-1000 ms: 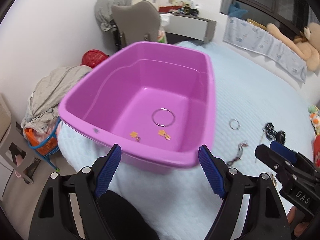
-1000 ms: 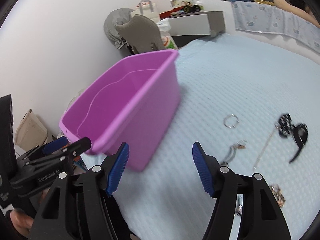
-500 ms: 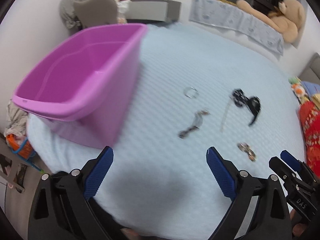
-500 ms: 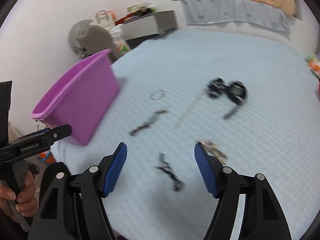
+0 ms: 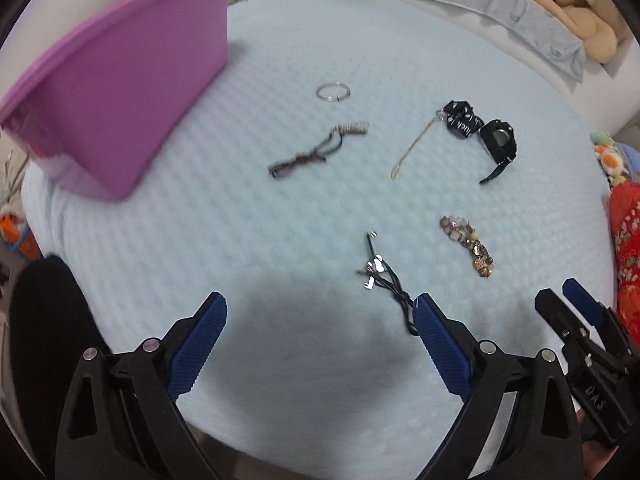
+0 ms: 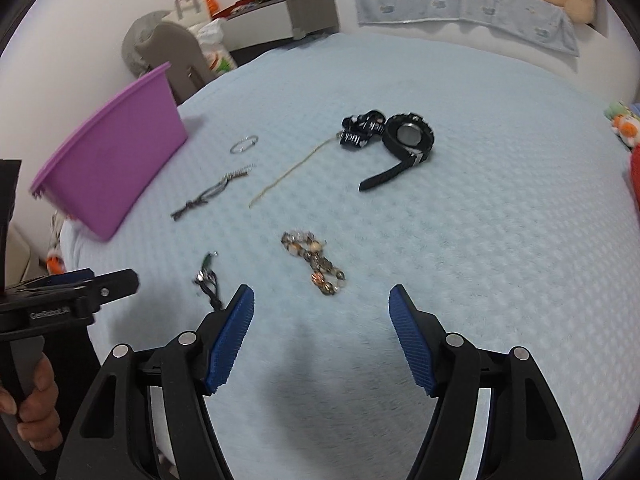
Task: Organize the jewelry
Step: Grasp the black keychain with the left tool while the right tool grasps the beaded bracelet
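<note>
One pale blue bed (image 5: 256,240) carries one purple tub (image 5: 116,96) far beyond the left fingers (image 5: 196,344), one black watch (image 6: 404,144) and one beaded bracelet (image 6: 316,264) just ahead of the right gripper (image 6: 322,338). One dark cord necklace (image 5: 380,276) reaches the left gripper (image 5: 320,346)'s right-hand finger, and one silver ring (image 5: 333,91) lies farthest ahead. Both pairs of fingers gape wide, holding nothing

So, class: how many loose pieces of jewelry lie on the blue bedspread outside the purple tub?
6: ring nearest tub, brown cord, gold chain, black watch, beaded bracelet, dark cord. The tub's inside is hidden.

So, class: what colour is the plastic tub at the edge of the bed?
The tub is pinkish purple, seen best in the left wrist view.
</note>
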### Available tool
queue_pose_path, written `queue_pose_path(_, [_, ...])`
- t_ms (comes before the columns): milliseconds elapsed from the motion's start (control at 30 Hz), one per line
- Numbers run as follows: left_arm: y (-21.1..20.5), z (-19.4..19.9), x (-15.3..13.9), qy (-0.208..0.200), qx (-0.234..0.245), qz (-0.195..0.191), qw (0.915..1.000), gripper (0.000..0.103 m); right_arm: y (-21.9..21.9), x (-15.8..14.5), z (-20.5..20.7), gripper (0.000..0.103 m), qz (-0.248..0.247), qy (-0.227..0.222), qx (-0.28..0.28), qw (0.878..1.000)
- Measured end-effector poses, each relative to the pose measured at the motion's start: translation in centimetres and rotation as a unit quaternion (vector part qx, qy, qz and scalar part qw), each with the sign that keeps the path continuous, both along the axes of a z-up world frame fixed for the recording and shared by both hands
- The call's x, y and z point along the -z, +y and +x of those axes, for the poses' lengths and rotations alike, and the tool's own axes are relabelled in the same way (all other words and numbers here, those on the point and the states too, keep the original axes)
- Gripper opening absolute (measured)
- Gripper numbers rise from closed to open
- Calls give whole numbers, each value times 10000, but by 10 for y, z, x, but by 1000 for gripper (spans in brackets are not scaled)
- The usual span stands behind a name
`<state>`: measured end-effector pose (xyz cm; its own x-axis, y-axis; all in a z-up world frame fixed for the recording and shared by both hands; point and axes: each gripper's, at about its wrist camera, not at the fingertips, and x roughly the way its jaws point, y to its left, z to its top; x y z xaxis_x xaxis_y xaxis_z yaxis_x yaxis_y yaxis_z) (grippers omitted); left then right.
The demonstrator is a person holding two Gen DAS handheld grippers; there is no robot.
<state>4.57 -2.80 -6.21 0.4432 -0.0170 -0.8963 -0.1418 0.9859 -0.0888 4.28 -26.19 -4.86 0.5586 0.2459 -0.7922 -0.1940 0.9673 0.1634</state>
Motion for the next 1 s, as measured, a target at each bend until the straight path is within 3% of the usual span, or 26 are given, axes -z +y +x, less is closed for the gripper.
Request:
queue_pose_path(367, [-25,4,49,276,-535,267,9978,92,-1,35,37,67,67,118,-491,9987])
queue_pose_path(633, [-31,12,61,191,-1009,402,9939,92,2,54,60,67,-139,158,-859,9961])
queue_pose_path(767, [-38,17,68,188,-1082,415,9931,93,9,60,65,67,-352,174,-1129,9928])
queue_pose_path(1000, [-36,19,71,62,-1183,406,9921,94,15,67,74,67,-309,151,-1202,9922])
